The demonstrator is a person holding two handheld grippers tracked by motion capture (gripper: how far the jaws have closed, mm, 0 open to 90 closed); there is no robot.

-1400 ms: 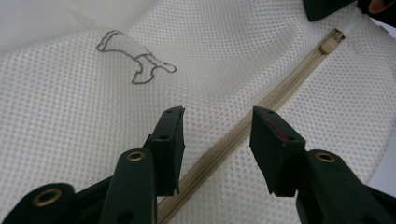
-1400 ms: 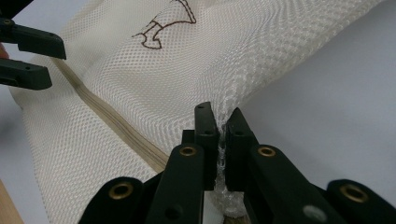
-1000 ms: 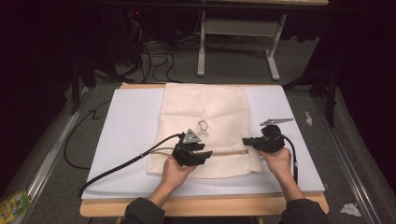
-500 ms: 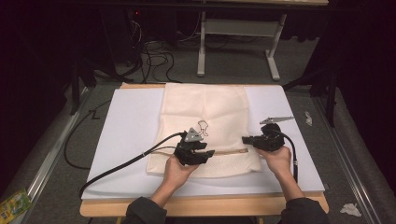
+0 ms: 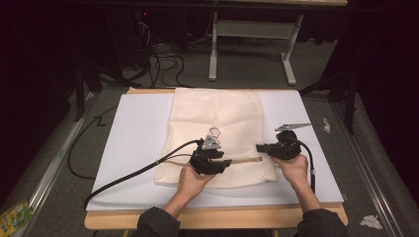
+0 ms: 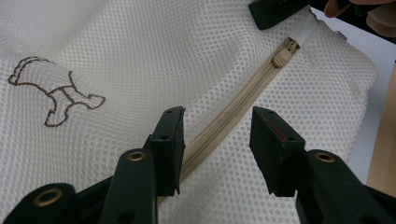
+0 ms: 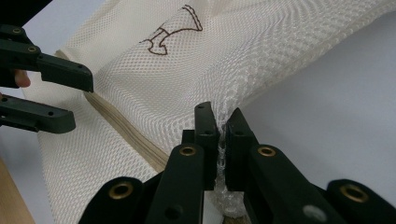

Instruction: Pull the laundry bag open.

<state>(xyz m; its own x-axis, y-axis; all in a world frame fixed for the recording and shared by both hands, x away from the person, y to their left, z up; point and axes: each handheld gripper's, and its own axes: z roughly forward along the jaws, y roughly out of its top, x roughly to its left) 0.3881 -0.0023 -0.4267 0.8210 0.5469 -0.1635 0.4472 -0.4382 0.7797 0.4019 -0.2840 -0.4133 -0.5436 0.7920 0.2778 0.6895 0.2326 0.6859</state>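
**Two grippers on one zipper: pinch, then pull**

Both of your hands work the cream mesh bag point(image 5: 220, 133), which lies flat on the white sheet point(image 5: 133, 143) near the front edge of the table point(image 5: 217, 219). Your right gripper point(image 7: 221, 135) is closed on a bunched fold of mesh at the bag's edge, just beside the zipper point(image 6: 233, 119). Your left gripper point(image 6: 217, 140) stands wide, its jaws straddling the zipper tape without touching it.

The step in hand looks like working the zipper. Keep the right pinch firm and draw the cloth taut along the zipper line, so the tape lies straight. The slider point(image 6: 281, 56) sits at the far end of the tape, close to your right gripper. Bring the left jaws along the tape to it and close on the pull tab, not on the mesh.

Your left gripper view shows the slider and the brown outline figure point(image 6: 56, 91) clearly. The right gripper view shows the pinched fold itself. The high view shows the bag's whole position.
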